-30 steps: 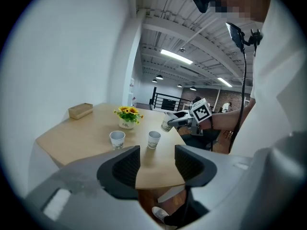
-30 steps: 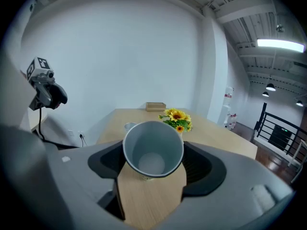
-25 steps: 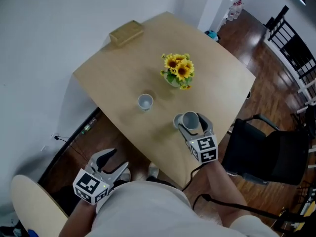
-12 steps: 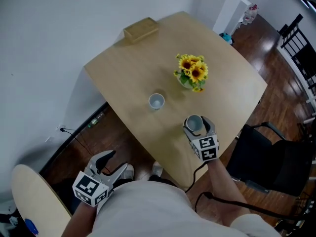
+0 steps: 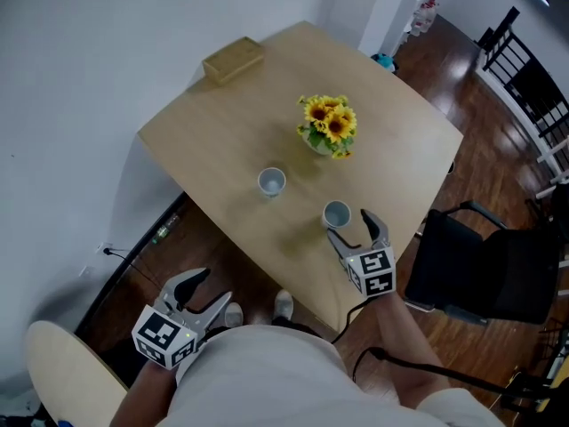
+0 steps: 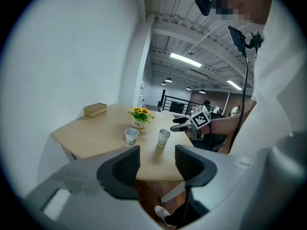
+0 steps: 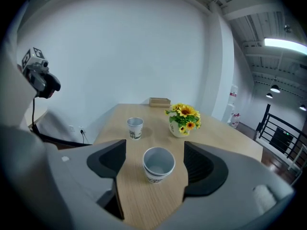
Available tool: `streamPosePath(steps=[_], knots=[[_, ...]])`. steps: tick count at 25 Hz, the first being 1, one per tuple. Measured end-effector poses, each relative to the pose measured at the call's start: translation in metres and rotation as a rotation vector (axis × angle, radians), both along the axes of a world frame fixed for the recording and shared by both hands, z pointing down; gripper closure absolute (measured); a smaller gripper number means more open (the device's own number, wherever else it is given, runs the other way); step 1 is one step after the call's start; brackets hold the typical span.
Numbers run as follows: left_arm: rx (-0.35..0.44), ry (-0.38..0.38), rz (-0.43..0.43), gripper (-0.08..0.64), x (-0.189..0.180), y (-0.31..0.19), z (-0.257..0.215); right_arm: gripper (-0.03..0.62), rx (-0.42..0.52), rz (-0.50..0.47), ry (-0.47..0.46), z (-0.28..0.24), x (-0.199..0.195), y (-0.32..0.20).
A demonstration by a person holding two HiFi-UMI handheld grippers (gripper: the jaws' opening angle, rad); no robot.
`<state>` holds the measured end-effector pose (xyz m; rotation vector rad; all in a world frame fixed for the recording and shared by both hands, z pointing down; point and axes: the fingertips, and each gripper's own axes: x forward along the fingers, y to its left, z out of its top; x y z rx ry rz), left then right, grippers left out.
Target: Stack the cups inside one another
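Observation:
Two white paper cups stand upright on the wooden table (image 5: 222, 132). The far cup (image 5: 271, 181) (image 7: 135, 127) stands alone near the middle. The near cup (image 5: 336, 213) (image 7: 158, 164) stands by the table's front edge, and its rim looks doubled. My right gripper (image 5: 349, 226) (image 7: 154, 150) is open; the near cup stands free between its fingertips, a gap on each side. My left gripper (image 5: 200, 290) (image 6: 157, 164) is open and empty, low at the left, off the table. Both cups (image 6: 131, 136) (image 6: 164, 137) show far beyond it.
A vase of sunflowers (image 5: 326, 128) stands behind the cups, and a small wooden box (image 5: 233, 58) sits at the table's far corner. A black chair (image 5: 484, 269) stands to the right of the table, a pale round seat (image 5: 62, 372) at lower left.
The right gripper opened and let go of the near cup, which now stands on the table, and drew back slightly toward me. The left gripper has hardly moved.

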<state>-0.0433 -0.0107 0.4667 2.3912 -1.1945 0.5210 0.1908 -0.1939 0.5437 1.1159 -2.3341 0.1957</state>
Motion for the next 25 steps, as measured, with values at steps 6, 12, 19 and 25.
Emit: streamPosePath(steps=[6, 12, 19, 25], knots=[[0.02, 0.024, 0.078, 0.316, -0.005, 0.011, -0.004, 0.207, 0.035, 0.041, -0.017, -0.028, -0.009, 0.039], [0.028, 0.037, 0.126, 0.316, -0.019, 0.027, -0.004, 0.207, 0.039, 0.085, -0.007, -0.036, -0.021, 0.078], [0.042, 0.069, 0.152, 0.316, -0.054, 0.049, -0.004, 0.207, 0.028, 0.115, 0.016, -0.034, -0.052, 0.113], [0.037, 0.066, 0.171, 0.316, -0.093, 0.073, 0.003, 0.207, 0.002, 0.122, 0.014, -0.014, -0.098, 0.121]])
